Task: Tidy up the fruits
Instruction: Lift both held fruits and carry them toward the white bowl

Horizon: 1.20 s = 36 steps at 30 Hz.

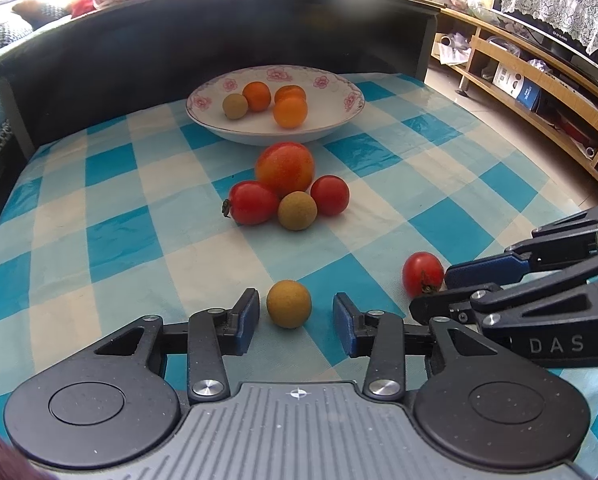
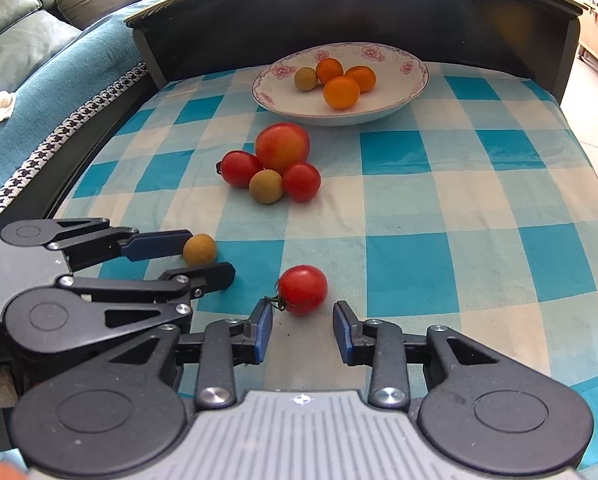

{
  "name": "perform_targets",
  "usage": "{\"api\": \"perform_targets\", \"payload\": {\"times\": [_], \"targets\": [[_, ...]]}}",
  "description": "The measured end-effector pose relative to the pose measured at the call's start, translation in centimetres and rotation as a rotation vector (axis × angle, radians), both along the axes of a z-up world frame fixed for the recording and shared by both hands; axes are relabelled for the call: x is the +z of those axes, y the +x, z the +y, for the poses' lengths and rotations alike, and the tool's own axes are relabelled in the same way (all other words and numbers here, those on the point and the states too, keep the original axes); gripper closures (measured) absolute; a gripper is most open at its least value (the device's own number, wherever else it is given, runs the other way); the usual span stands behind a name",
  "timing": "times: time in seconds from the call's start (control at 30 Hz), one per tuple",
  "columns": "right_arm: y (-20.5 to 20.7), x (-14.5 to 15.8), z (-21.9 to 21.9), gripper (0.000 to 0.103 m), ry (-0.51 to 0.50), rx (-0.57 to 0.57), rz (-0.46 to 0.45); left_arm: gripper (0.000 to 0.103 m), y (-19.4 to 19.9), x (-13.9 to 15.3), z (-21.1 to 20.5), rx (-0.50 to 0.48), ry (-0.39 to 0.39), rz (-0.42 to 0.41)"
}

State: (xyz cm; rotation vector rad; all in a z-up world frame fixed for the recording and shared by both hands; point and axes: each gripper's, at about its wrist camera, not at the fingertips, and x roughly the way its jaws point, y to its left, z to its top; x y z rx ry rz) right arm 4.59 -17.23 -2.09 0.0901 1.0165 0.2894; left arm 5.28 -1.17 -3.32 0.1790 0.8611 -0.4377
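Left tongs [image 1: 295,312] gape around a tan fruit [image 1: 289,304] on the bench; right tongs [image 2: 303,330] gape too — a red tomato [image 2: 303,290] just ahead, perhaps touching one pad.

Between the near fruits and the cluster of four fruits [image 2: 273,164] mid-table, the checked cloth [image 2: 439,216] lies bare, and the whole right side is open up to the bowl [image 2: 413,88]. The cluster sits just in front of the bowl, blocking a straight path to its near rim. The dark raised wall [image 2: 379,12] closes off the back and left edge. The left gripper [image 1: 295,318] and right gripper [image 2: 303,330] sit side by side, their linkages crowding together between the tan ball [image 1: 289,304] and red tomato [image 2: 303,290].
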Motion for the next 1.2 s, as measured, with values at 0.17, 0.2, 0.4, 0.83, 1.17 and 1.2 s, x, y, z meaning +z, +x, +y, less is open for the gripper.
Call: {"api": "perform_targets", "payload": {"times": [0.17,0.2,0.4,0.83,1.17,1.2], "targets": [[0.4,0.0,0.2,0.067,0.006,-0.002,-0.014,0.055,-0.1,0.0,-0.1,-0.005,0.013,-0.007],[0.5,0.0,0.3,0.067,0.005,-0.002,-0.013,0.055,-0.1,0.0,-0.1,-0.006,0.015,-0.009],[1.2,-0.3,0.6,0.067,0.008,-0.012,-0.029,0.061,0.0,-0.1,0.0,0.001,0.015,-0.013],[2.6,0.1,2.1,0.067,0.034,0.019,-0.038,0.063,0.0,0.0,0.2,-0.005,0.022,-0.012],[1.9,-0.6,1.0,0.067,0.053,0.011,-0.007,0.062,-0.1,-0.2,0.0,-0.027,0.044,-0.028],[1.9,-0.6,1.0,0.067,0.053,0.011,-0.009,0.062,-0.1,-0.2,0.0,-0.027,0.044,-0.029]]}}
